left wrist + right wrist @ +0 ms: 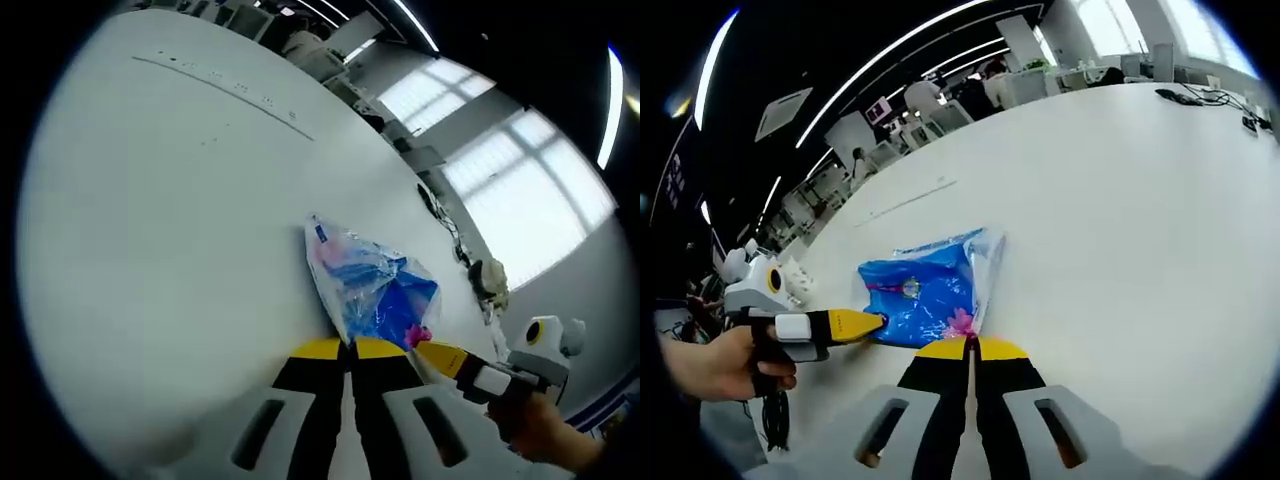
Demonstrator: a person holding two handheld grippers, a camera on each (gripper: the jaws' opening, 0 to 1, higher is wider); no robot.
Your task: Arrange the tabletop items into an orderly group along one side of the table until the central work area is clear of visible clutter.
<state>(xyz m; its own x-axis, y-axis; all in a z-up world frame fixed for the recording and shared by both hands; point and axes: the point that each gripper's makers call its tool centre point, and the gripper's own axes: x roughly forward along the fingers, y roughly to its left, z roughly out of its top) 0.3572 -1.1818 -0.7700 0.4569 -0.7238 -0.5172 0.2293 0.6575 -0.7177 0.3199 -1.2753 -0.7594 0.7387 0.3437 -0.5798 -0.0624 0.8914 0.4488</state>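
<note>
**Op A:** My left tongs [350, 348] are pinched shut, the yellow tips meeting right at the near edge of the plastic bag [372, 285]. I judge they have a bit of its edge, though the film is too thin there for me to be certain. The right tongs [971, 348] are closed the same way against the bag's [925, 288] other side, tips pressed together at its edge.

**Op B:** So both on the one bag. What's in it?

**Op A:** It's a clear pouch with something blue filling most of it, plus a small pink piece near the lower edge. In the right gripper view there's a little round item in the middle of the blue. I can't tell what any of it is.

**Op B:** And where does it sit on the table [150, 220]?

**Op A:** Out on the open white top, well away from the cables [445, 220] and odds and ends along the far side by the windows. My hand [715, 360] shows behind the left tool.

**Op B:** Progress, then?

**Op A:** I'd say late on. The middle looks bare apart from this bag. What's left, as I read it, is carrying it over to one side.
</note>
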